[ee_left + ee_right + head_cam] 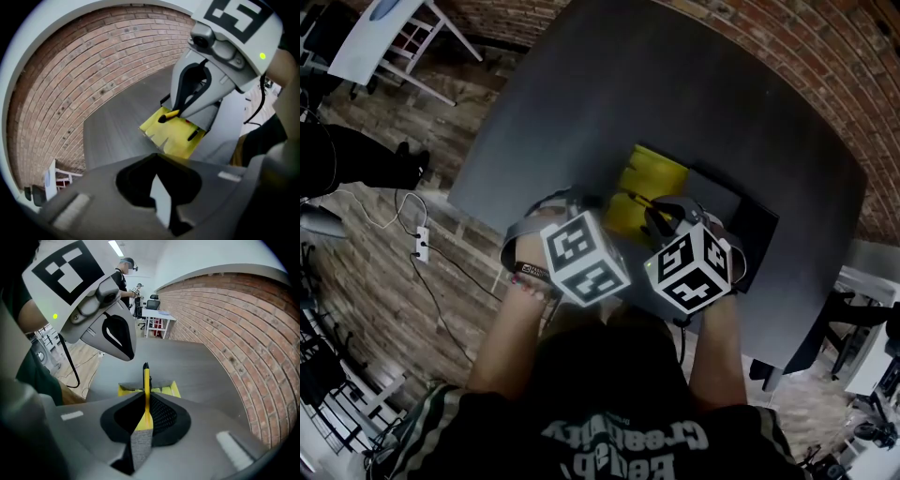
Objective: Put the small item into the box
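A yellow box (649,178) with its flaps open stands on the dark table (675,84). In the left gripper view the box (171,138) lies just beyond my jaws. My right gripper (661,217) is shut on a small flat yellow item with a black tip (146,394), held edge-up. That item (168,115) hangs just above the box's near flap. My left gripper (586,202) sits beside the box on its left, its jaws together with nothing between them. From the right gripper view, only the box's near edge (171,389) shows past the item.
A black mat (745,225) lies under and to the right of the box. The table's near edge (478,211) runs just below the grippers. A power strip with cables (420,246) lies on the floor at left. A white table (380,33) stands at the far left.
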Demonstrator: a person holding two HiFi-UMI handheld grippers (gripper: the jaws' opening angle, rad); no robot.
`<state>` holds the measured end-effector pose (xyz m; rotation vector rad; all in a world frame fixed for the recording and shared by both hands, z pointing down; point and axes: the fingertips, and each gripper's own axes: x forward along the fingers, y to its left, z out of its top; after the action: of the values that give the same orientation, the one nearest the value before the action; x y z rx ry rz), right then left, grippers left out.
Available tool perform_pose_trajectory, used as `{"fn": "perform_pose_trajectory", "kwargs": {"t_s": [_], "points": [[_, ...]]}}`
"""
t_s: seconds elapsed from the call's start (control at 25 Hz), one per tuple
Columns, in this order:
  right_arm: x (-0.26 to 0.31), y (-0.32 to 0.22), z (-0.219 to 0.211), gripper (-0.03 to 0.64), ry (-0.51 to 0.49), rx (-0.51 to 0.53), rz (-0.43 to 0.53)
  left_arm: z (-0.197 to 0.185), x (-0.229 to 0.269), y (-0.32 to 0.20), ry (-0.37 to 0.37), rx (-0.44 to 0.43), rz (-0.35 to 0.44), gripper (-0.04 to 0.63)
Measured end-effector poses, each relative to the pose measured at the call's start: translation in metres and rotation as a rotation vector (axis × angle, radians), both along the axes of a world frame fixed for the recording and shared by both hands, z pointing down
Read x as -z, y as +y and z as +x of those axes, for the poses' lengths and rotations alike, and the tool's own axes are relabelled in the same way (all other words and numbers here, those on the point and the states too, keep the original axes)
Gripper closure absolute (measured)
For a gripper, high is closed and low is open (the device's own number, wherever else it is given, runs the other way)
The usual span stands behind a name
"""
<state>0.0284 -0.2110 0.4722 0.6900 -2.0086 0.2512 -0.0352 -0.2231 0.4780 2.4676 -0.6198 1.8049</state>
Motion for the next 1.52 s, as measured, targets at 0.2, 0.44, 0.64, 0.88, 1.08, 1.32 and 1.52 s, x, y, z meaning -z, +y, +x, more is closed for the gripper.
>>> {"fn": "perform_pose_trajectory", "kwargs": {"t_s": [0.2,0.44,0.64,0.88,1.08,1.32,1.52], "points": [[-0.017,-0.007,0.001,0.583,0.001,0.015,-0.031,0.001,-0.015,-0.009,-0.006,0.009,-0.02,0.594],[-0.03,-0.016,0.003,0.583,-0.002,0.021,-0.052,0.007,-0.027,-0.018,-0.003,0.009,-0.037,0.594],[-0.04,-0.018,0.008,0.583,0.0,0.02,-0.067,0.014,-0.036,-0.02,-0.006,0.004,-0.053,0.594],[-0.049,-0.023,0.007,0.583,0.002,0.027,-0.071,0.014,-0.045,-0.026,-0.011,0.01,-0.064,0.594],[-0.057,-0.024,0.009,0.582,0.009,0.028,-0.081,0.014,-0.052,-0.028,-0.012,0.012,-0.074,0.594],[-0.069,-0.026,0.01,0.583,0.02,0.025,-0.089,0.011,-0.062,-0.026,-0.016,0.014,-0.091,0.594],[-0.078,-0.028,0.009,0.581,0.022,0.022,-0.096,0.01,-0.069,-0.028,-0.018,0.017,-0.102,0.594]]}}
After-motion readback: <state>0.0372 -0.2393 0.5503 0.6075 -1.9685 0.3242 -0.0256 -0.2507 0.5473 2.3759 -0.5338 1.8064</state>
